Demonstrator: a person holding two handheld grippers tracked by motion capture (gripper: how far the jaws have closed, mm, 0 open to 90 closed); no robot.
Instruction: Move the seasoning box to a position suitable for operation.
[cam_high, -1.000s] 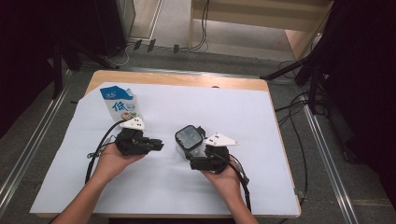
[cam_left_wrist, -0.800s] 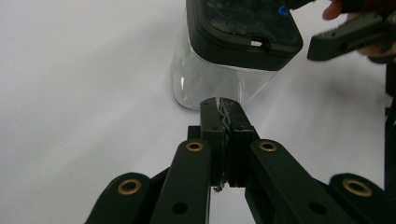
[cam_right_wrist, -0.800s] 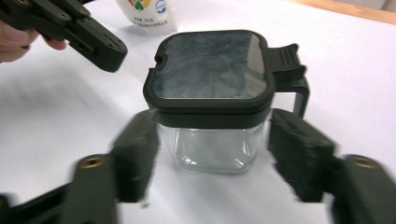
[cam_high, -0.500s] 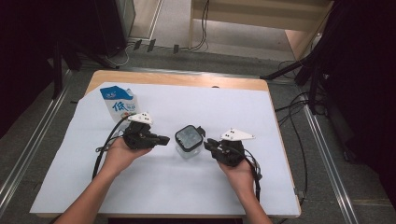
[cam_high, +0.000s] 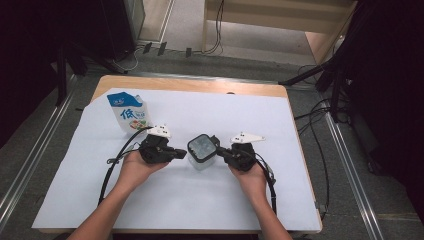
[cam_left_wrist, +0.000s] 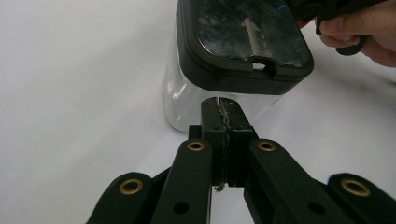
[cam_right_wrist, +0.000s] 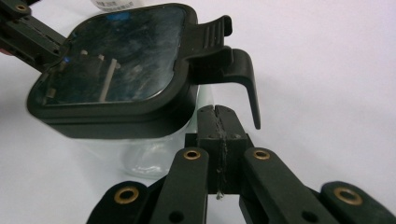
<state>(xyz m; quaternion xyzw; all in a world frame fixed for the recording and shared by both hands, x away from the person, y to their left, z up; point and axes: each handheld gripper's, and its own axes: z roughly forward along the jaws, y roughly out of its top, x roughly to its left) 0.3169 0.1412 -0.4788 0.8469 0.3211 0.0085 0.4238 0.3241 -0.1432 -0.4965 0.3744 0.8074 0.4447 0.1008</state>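
A clear container with a dark lid stands near the middle of the white sheet on the desk, between the two hands. The left hand-held gripper points at it from the left, jaws clenched on nothing, tips just beside its glass wall. The right hand-held gripper comes from the right, jaws likewise pressed together and empty (both have just been closing), tips close under the lid's latch. A milk carton stands farther back on the left.

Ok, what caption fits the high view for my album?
Two shut grippers, left and right, flank a lidded jar; milk carton behind.
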